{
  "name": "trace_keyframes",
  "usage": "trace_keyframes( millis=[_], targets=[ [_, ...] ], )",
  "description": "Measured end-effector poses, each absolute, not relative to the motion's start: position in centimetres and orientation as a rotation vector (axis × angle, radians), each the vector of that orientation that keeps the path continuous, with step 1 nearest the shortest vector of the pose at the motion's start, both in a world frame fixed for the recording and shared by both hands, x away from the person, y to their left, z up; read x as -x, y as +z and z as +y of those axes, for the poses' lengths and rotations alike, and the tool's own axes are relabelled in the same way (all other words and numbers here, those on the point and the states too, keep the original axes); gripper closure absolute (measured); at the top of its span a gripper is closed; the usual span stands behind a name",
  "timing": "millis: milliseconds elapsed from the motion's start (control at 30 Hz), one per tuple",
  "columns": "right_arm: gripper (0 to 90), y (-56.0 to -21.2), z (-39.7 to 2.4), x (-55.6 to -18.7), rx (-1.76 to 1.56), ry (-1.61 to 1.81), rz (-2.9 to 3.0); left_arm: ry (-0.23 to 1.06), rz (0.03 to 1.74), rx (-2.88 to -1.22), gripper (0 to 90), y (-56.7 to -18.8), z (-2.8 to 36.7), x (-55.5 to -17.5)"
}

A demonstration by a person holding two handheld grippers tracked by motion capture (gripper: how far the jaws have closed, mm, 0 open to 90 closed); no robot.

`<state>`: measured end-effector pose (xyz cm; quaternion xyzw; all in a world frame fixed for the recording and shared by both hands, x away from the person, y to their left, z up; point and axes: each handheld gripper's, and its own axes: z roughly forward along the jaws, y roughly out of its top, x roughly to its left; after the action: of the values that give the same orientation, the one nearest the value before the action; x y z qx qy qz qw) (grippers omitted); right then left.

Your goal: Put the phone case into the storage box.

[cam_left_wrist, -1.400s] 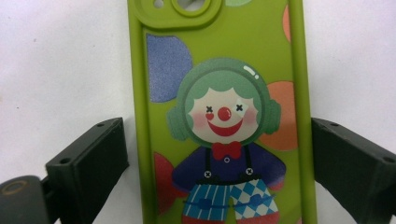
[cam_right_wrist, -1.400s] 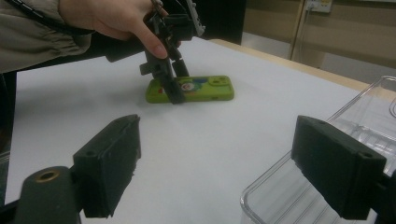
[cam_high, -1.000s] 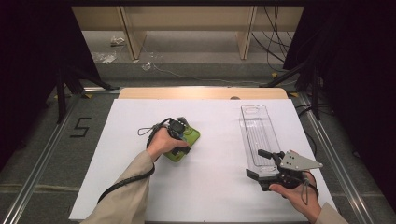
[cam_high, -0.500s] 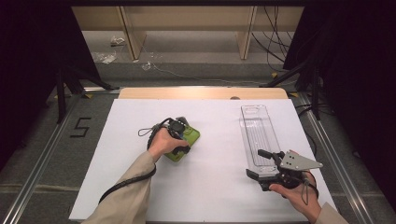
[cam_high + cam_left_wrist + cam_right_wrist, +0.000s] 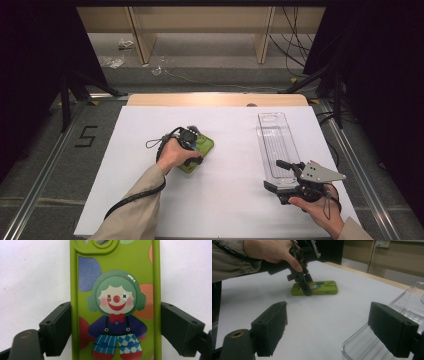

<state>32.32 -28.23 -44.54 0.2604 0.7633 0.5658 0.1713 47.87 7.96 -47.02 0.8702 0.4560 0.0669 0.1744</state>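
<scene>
A green phone case [image 5: 116, 265] printed with a clown lies flat on the white table sheet [image 5: 230, 200], left of centre in the high view, where the case [image 5: 206, 145] pokes out beyond the hand. My left gripper [image 5: 116, 327] points down over it, one black pad against each long side of the case. From the right gripper view the left gripper [image 5: 304, 290] stands upright on the case [image 5: 322, 288]. At the near right my right gripper [image 5: 272, 175] is open and empty, by the near end of a clear plastic tray [image 5: 275, 140].
The clear tray [image 5: 412, 305] runs lengthwise along the right side of the sheet. A wooden table edge [image 5: 215, 100] shows beyond the sheet. Metal rails [image 5: 40, 185] flank the table, and a "5" [image 5: 86, 136] is marked on the left floor.
</scene>
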Motion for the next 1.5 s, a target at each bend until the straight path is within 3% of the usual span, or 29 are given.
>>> trace_keyframes(
  millis=[800, 1500],
  targets=[
    [16.8, -44.5, -28.2, -32.4, -0.747, 1.613, 2.158, 0.309, 1.195, -2.258, 16.4, -46.0, 9.5, -45.3],
    [16.7, -44.2, -28.0, -32.5, -0.751, 1.613, 2.149, 0.368, 1.042, -2.183, 16.4, -45.1, 9.3, -42.1]
  ],
)
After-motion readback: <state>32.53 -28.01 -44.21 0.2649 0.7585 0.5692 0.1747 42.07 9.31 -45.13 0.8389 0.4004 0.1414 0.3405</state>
